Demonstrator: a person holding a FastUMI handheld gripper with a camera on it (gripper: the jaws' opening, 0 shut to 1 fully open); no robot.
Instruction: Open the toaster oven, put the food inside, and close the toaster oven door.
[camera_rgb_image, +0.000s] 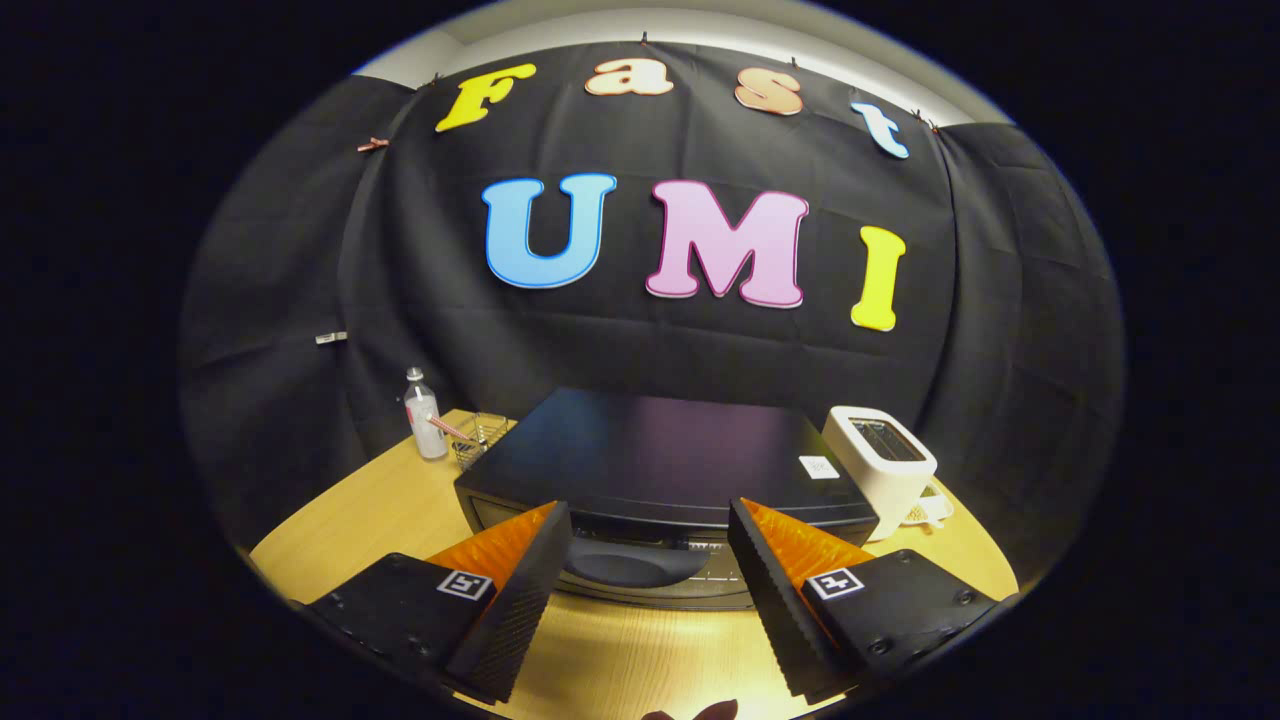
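Squarely ahead of the fingers sits the toaster oven, a low dark box on the wooden table. Its flat top faces up toward the camera, and its front shows just past the fingertips, where a dark curved handle lies across the door. The door looks closed. A small white sticker sits near the right rear corner of the oven's top.

The gripper hangs above the table with its fingers spread wide and nothing between them — the handle shows in the gap, just beyond the tips, untouched.

Just beside the oven's right side stands a white pop-up toaster, its slot facing up, close against the oven. Off the oven's left rear corner a small wire basket rests on the table, and next to it a clear plastic bottle stands upright — something thin and pinkish leans across the two. Black cloth closes the booth behind everything.
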